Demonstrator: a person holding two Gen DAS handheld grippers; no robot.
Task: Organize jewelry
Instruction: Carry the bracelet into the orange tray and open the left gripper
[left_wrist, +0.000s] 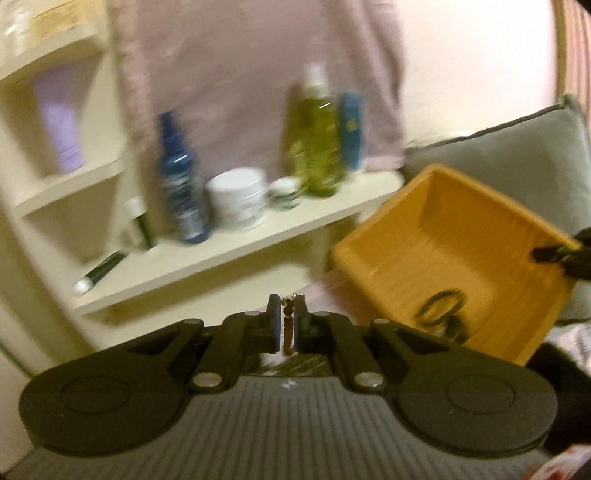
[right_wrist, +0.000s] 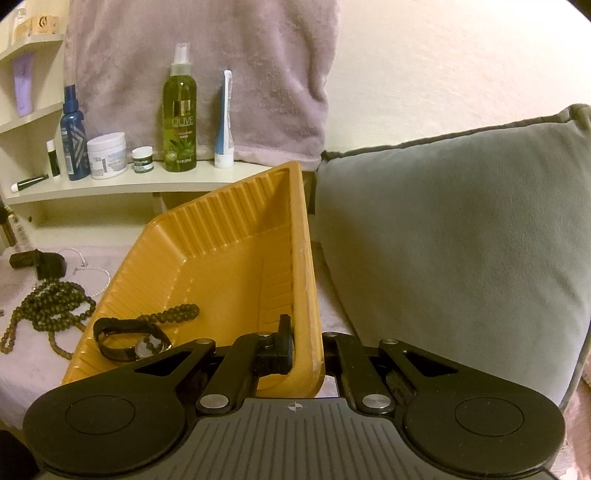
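Now | beaded strand (left_wrist: 288, 332) lengthwise between left fingers (left_wrist: 274, 325) (clamped) | tray (right_wrist: 229, 251) tilted

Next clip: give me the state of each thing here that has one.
Left gripper: shut on a beaded strand.
Right gripper: shut on the yellow tray rim.
Yellow tray: tilted, holding watch and bead bracelet.
Green bead necklace: loose outside the tray.
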